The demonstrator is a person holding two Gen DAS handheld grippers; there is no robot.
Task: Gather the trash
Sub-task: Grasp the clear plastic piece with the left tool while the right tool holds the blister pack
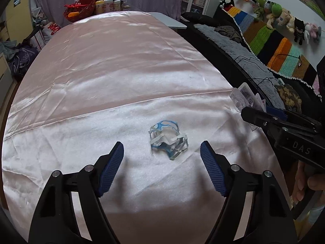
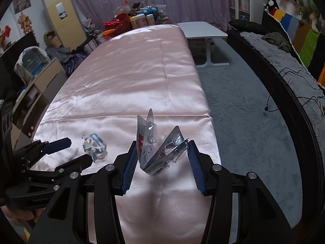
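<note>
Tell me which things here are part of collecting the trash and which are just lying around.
Part of the job:
- crumpled blue and clear wrapper on the pink satin sheet
- clear plastic blister pack, clamped in the right gripper
- left gripper, open, just short of the wrapper

Just lying about:
- plush toys
- striped crochet blanket
- red basket
- white side table

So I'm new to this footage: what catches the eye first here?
The crumpled clear plastic blister pack clamped in the right gripper, raised over the shiny pink satin cloth. Then the scrunched blue-and-clear plastic wrapper lying on that cloth, just ahead of the open left gripper.
</note>
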